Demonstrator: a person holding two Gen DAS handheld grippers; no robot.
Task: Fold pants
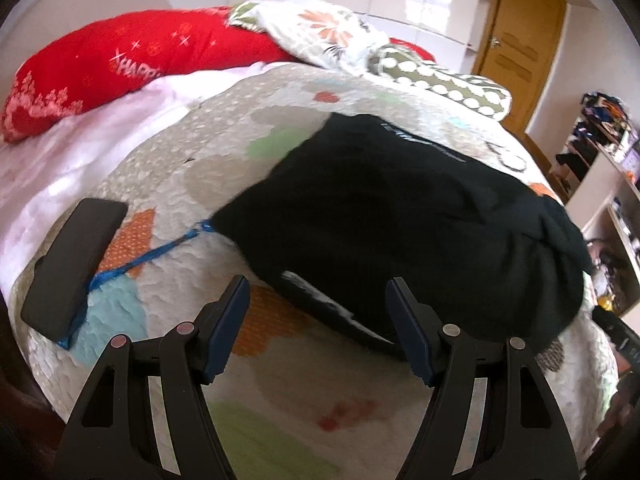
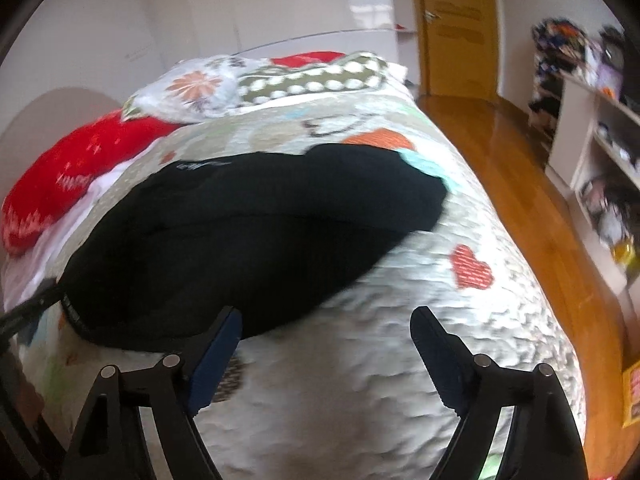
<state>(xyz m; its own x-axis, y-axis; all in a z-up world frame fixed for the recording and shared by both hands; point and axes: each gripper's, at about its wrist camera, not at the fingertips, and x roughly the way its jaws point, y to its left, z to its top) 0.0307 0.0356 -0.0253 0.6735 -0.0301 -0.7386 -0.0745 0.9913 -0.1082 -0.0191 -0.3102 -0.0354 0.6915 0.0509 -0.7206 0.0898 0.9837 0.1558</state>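
Black pants [image 1: 400, 216] lie folded in a compact bundle on the patterned quilt [image 1: 192, 160]; they also show in the right wrist view [image 2: 256, 232]. My left gripper [image 1: 318, 284] is open and empty, held just above the quilt at the near edge of the pants. My right gripper [image 2: 326, 314] is open and empty, hovering over the quilt [image 2: 400, 320] beside the pants' near right edge. Neither gripper touches the cloth.
A black phone [image 1: 72, 268] with a blue cord [image 1: 148, 256] lies left of the pants. A red pillow [image 1: 120, 56] and floral pillows [image 1: 320, 32] lie at the bed's head. Wooden floor [image 2: 520, 184], shelves [image 2: 592, 152] and a door [image 2: 456, 28] lie to the right.
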